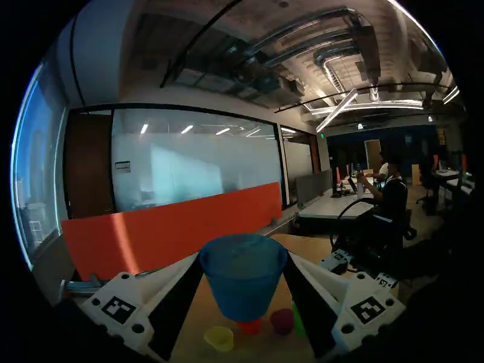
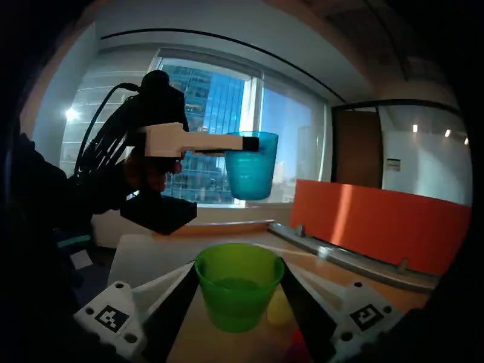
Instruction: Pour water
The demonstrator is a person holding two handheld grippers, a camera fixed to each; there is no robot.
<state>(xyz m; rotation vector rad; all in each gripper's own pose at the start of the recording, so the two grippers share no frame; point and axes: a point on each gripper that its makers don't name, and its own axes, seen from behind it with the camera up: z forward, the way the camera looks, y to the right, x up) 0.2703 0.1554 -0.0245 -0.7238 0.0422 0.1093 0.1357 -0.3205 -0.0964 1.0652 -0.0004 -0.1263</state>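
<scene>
**A:** How will the blue cup (image 1: 242, 293) handle?

**B:** It is thought to be light, thin plastic. It could be squashed if it is squeezed too hard. It could slip if it is wet. It is best held by the sides, near the top.

**A:** What is held by the left tongs (image 1: 243, 259)?

**B:** The blue cup is clamped between both fingers, which are set just as wide as the cup. In the right gripper view it is seen high above the worktop (image 2: 151, 254). It stands straight, and it is gripped just under the rim.

**A:** What is seen under it?

**B:** Small cups are seen down on the worktop: a yellow cup (image 1: 219, 337), a red cup (image 1: 249, 327) and a pink cup (image 1: 281, 320).

**A:** And the right tongs (image 2: 239, 265)?

**B:** A green cup (image 2: 239, 296) is clamped there the same way, lower down and nearer the worktop. A little water seems to be in it, but that cannot be told for sure.

**A:** What must be watched?

**B:** The pouring cup should be tipped slowly, so that nothing is spilled.
</scene>
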